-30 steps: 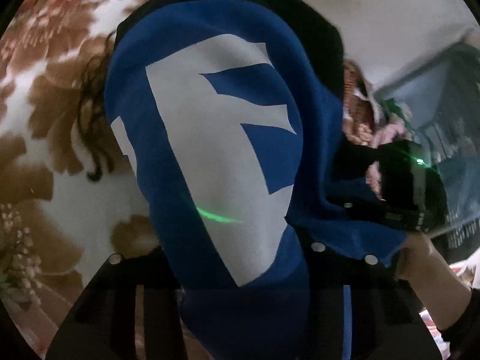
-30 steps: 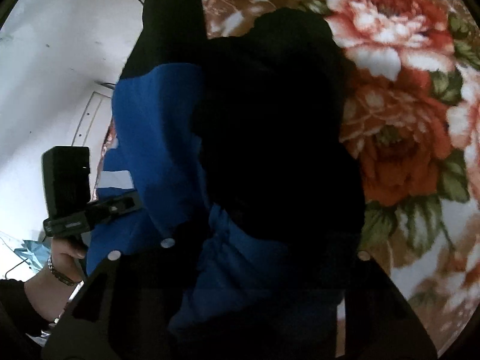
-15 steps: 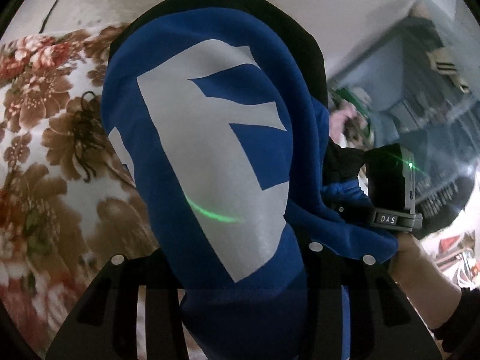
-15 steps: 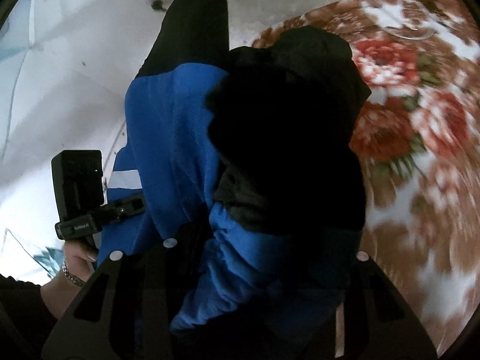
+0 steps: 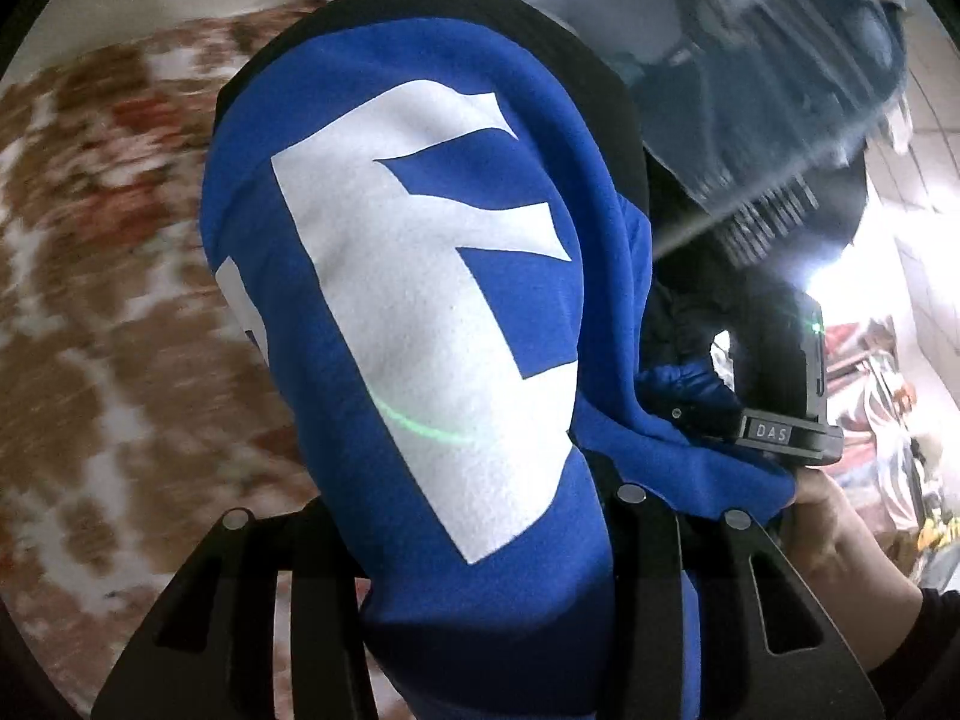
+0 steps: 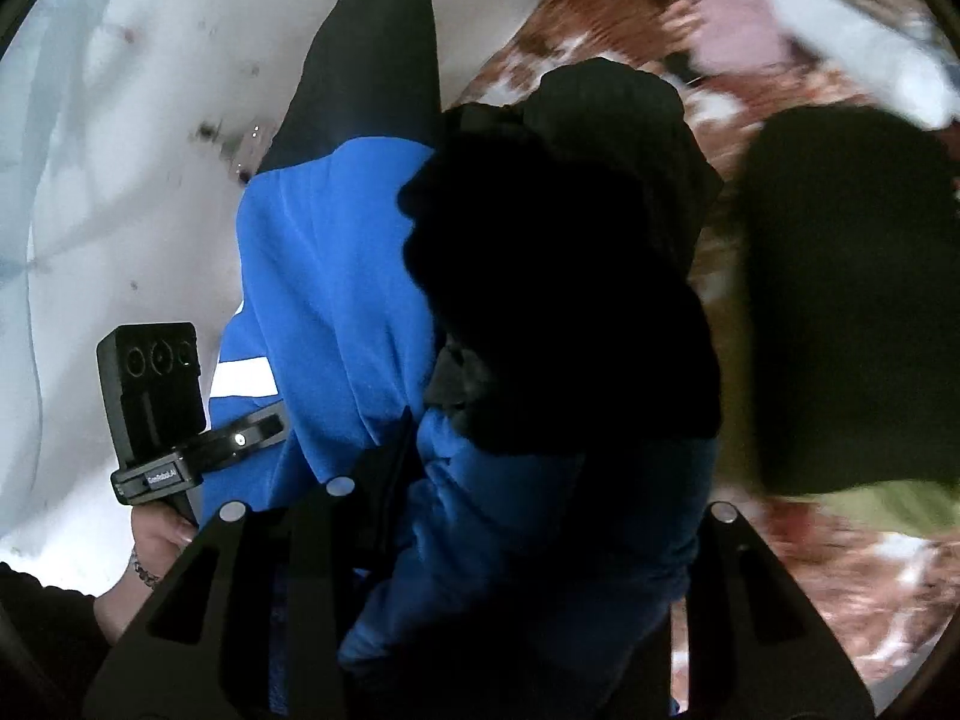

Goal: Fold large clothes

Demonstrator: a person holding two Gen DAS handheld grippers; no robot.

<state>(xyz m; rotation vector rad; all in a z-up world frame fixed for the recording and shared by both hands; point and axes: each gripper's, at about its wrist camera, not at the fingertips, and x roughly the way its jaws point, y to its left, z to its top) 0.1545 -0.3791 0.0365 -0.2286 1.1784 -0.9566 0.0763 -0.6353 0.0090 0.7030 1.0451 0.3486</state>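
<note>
A blue and black sweatshirt (image 5: 420,312) is filling the middle of the left wrist view, hanging bunched between the two dark fingers of the left claw (image 5: 480,540) at the bottom of the frame. A large white printed letter is sitting on the blue cloth, with a thin green light streak crossing it. The cloth is draping right down over the claw's fingers and hiding their tips, so the left claw is gripping the sweatshirt. To the left of the frame, a blurred floral bedspread (image 5: 102,300) in brown, red and white is lying behind the garment. At the right edge of the frame, the right claw (image 5: 774,420) is showing side-on, with blue cloth gathered against it and the person's right hand (image 5: 840,540) wrapping its handle.

In the right wrist view the same sweatshirt (image 6: 336,312) is hanging from the right claw (image 6: 510,570), blue on the left and black in the middle of the frame. The cloth is piling between the fingers, so the right claw is gripping the sweatshirt too. At the lower left, the left claw (image 6: 240,438) is holding the blue edge, with the left hand (image 6: 150,534) beneath it. A dark garment (image 6: 852,300) is lying on the floral bedspread (image 6: 840,588) at the right of the frame.
</note>
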